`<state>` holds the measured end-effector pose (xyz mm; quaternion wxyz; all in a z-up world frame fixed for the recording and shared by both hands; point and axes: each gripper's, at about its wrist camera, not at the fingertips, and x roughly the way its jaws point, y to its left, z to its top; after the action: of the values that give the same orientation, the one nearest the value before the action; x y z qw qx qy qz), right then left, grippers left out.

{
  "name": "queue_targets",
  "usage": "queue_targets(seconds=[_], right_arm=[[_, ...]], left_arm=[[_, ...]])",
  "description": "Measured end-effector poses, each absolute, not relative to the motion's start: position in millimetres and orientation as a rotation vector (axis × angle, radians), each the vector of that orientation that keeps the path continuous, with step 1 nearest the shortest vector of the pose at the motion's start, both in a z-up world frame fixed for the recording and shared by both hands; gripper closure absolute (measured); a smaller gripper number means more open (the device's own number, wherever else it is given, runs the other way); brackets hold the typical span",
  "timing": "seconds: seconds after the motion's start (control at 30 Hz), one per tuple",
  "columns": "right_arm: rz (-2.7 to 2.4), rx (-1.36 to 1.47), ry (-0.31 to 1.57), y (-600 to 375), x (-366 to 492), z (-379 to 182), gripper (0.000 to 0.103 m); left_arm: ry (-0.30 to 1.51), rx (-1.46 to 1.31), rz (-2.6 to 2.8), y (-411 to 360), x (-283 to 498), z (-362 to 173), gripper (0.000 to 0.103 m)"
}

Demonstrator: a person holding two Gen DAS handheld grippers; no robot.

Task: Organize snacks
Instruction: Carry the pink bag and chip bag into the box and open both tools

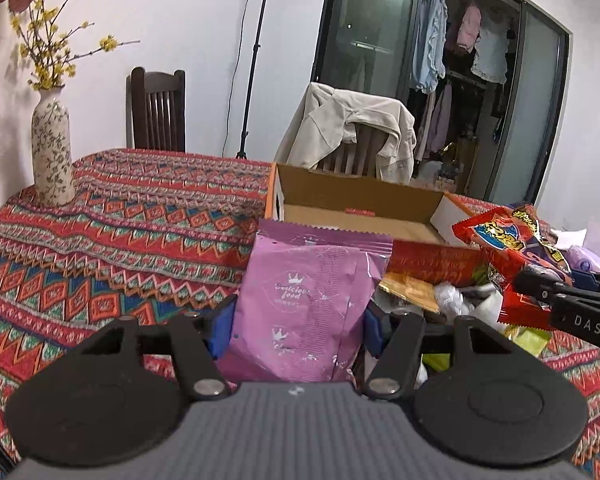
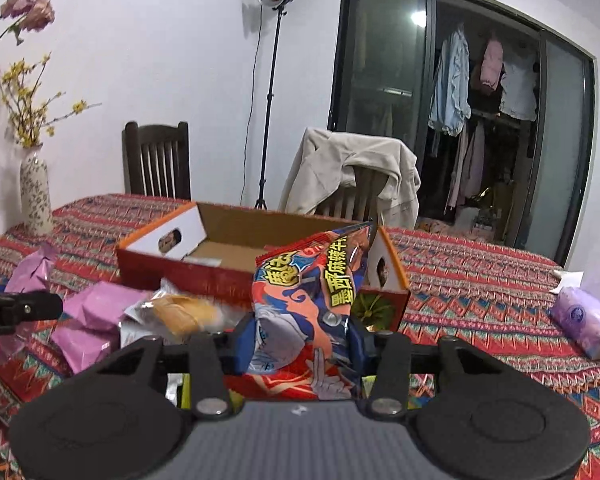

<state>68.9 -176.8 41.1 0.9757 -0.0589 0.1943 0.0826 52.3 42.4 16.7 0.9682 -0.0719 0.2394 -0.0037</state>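
Observation:
My left gripper (image 1: 298, 330) is shut on a purple snack packet (image 1: 304, 300), held upright above the patterned tablecloth. Just behind it stands an open cardboard box (image 1: 340, 196) with red outer walls. In the right wrist view my right gripper (image 2: 300, 344) is shut on a red and blue snack bag (image 2: 312, 300), lifted in front of the same box (image 2: 236, 232). That bag (image 1: 512, 240) and the right gripper's fingers (image 1: 572, 300) also show at the right edge of the left wrist view. A heap of loose snacks (image 2: 172, 312) lies before the box, with several purple packets (image 2: 96, 312).
A flowered vase (image 1: 52, 152) stands at the table's far left. Two chairs sit behind the table, one draped with a beige jacket (image 1: 352, 132). A purple tissue pack (image 2: 584, 320) lies at the right. A light stand (image 2: 272, 92) is by the wall.

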Motion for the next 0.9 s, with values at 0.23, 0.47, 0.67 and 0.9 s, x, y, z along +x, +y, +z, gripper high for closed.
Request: queue_targets(seconds=[0.23,0.47,0.67,0.9], right_arm=[[0.181,-0.092,0.353,-184,93,59,0.058],[0.195,-0.077,0.346,-186,132,76,0.058],[0.188,-0.068,0.354,-184,173,83,0.058],[0.184,-0.045,0.381,-179,217,79,0.058]], left_arm=[[0.46,-0.11,-0.006,31,80,38,0.041],[0.437,-0.1,0.004,19,122,60,0.041],[0.445,-0.11,0.012,9,168,70,0.041],[0.454,-0.117,0.032,1,215,72,0.041]])
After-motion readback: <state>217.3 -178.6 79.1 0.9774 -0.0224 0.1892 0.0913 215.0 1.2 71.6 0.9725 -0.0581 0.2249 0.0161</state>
